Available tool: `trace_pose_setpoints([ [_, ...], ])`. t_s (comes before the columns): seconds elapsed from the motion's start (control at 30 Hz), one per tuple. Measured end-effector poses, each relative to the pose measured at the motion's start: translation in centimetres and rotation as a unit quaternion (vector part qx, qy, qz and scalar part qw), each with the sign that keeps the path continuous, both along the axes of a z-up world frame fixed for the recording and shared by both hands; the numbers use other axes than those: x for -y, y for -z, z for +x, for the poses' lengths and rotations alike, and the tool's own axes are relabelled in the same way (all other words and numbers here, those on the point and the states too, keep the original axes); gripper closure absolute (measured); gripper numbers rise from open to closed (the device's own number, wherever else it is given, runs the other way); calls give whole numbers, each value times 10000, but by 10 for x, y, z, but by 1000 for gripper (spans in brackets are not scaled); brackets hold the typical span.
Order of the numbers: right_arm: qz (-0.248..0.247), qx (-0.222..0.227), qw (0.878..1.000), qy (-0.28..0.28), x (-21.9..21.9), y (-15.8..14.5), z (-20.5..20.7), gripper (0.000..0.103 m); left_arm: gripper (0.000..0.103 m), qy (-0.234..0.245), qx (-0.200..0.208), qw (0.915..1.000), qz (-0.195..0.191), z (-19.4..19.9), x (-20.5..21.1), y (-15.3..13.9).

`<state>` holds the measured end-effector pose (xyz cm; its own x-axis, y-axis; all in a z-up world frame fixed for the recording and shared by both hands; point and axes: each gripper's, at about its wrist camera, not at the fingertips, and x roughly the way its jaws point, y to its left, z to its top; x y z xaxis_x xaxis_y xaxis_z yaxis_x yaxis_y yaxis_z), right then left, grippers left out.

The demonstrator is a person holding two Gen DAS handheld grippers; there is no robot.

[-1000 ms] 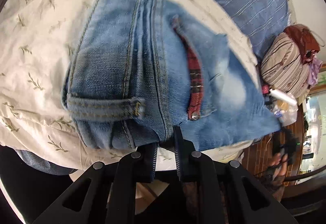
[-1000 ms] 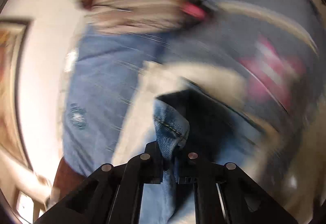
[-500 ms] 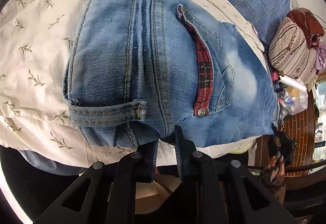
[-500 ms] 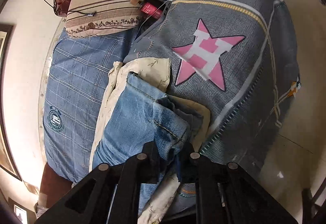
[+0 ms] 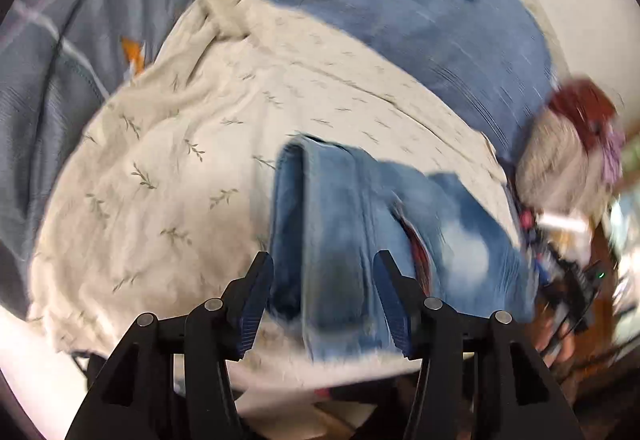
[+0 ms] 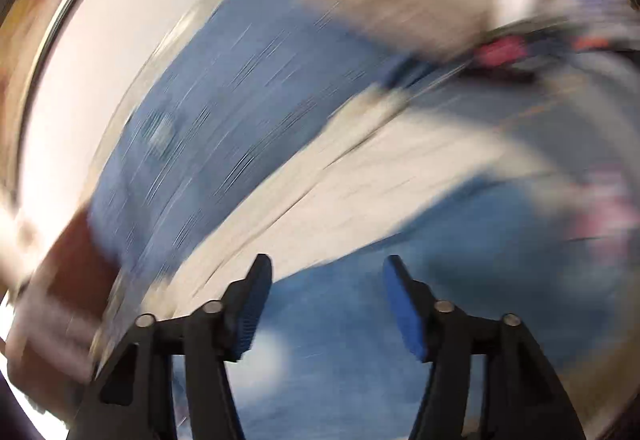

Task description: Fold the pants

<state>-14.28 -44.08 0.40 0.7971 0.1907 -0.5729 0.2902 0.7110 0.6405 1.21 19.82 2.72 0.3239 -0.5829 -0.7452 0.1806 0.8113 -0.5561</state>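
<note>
- Centrally, the pants (image 5: pixel 352 236) are lying as a folded denim bundle on the cream leaf-print cloth (image 5: pixel 192 168), filling the left wrist view from the middle down toward 6 o'clock.
- The left gripper (image 5: pixel 324 272) is standing wide open and holding nothing; the denim is showing between its two fingers and spreading out toward 3 o'clock, and contact cannot be judged through the blur.
- The right gripper (image 6: pixel 326 280) is also gaping wide with nothing in its grasp.
- In the right wrist view, heavily smeared, the pants (image 6: pixel 460 260) are showing as a blue mass from 6 o'clock round to 3 o'clock, passing between and beyond the fingers.
- The cream cloth (image 6: pixel 380 168) is running as a pale band from 8 o'clock toward 2 o'clock above the denim there.
- A blue striped bedsheet (image 5: pixel 440 12) is lying beyond the cream cloth toward 12 o'clock in the left wrist view.
- A grey quilt (image 5: pixel 60 52) is covering the 10 o'clock side.
- A striped pillow (image 5: pixel 560 160) is sitting at 3 o'clock, too blurred for detail.
</note>
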Motion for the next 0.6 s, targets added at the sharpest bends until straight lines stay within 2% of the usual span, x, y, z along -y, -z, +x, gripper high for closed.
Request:
trace_pose_setpoints([
  [0.1,-102,-335,9937,-1060,-56,10,81,40,52,2,-464,9988,-124,30,15,18],
  [0.17,-315,-503,9883,-1403,-84,15,118,40,52,21,-716,9972,-210,47,14,25],
  [0.23,-470,-781,9773,-1911,-115,27,159,40,52,167,-843,9957,-342,61,23,33],
  [0.3,-789,-1042,9640,-2317,-140,38,182,40,59,290,-923,9943,-443,68,30,42],
  [0.33,-1266,-1245,9488,-2612,-158,44,194,60,75,347,-941,9939,-465,72,34,45],
  [0.37,-1689,-1329,9345,-2838,-171,48,193,101,80,390,-901,9941,-466,77,34,46],
  [0.4,-1999,-1360,9230,-2994,-183,47,193,101,81,391,-779,9950,-492,84,36,46],
  [0.43,-2259,-1257,9180,-3008,-190,39,192,101,81,340,-574,9967,-472,86,36,40],
  [0.5,-2318,-1095,9222,-2894,-191,28,193,102,81,148,-234,9996,-73,93,39,37],
  [0.57,-2349,-1246,9245,-2732,-188,35,204,102,81,119,-323,9983,473,102,48,51],
  [0.6,-2368,-1392,9226,-2710,-187,44,208,102,81,126,-504,9971,553,105,49,57],
])
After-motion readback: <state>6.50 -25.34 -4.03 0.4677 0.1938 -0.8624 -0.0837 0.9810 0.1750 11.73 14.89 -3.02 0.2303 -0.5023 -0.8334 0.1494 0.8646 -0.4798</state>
